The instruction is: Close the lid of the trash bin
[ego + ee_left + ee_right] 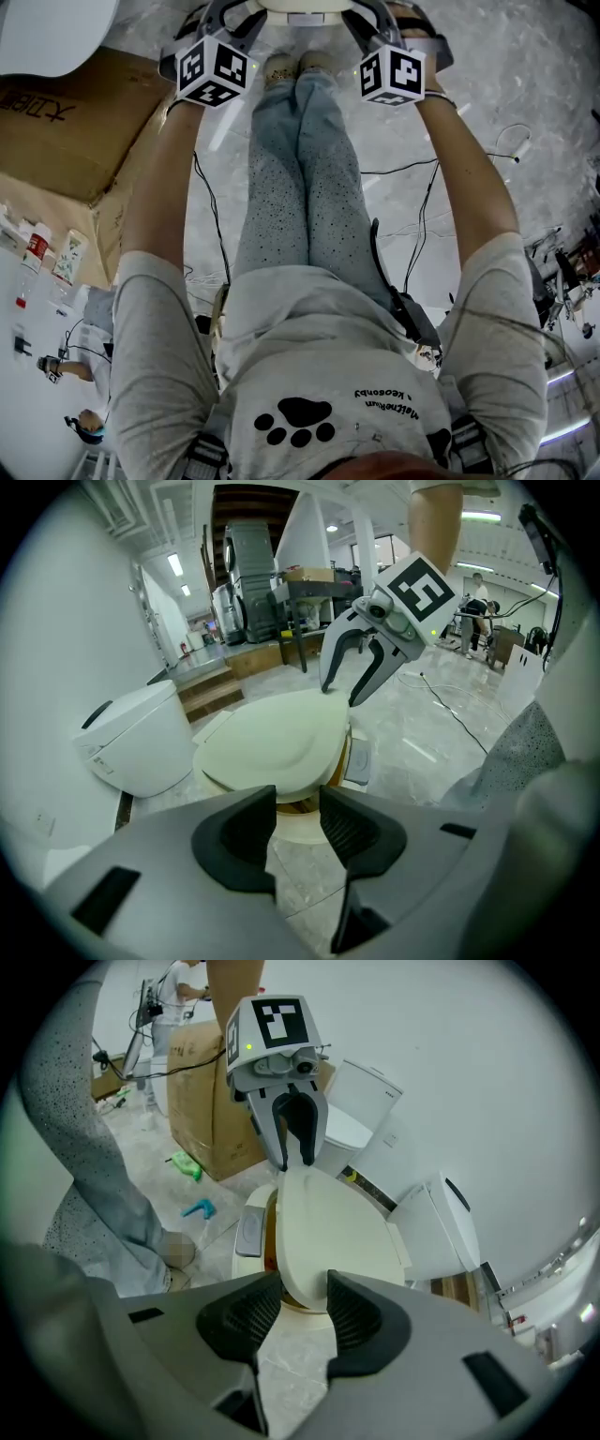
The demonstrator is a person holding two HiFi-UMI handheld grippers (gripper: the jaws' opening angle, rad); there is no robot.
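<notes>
My left gripper point(298, 803) & right gripper point(305, 1293) are both spread, pinching nothing, w/ the cream lid point(333, 1232) at 12 o'clock of each. Lid is nearly down on the trash bin point(258, 1199); a brown gap shows, so I judge a last push is left

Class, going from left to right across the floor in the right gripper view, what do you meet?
speckled trouser leg → blue object → bin lid → white unit
</notes>
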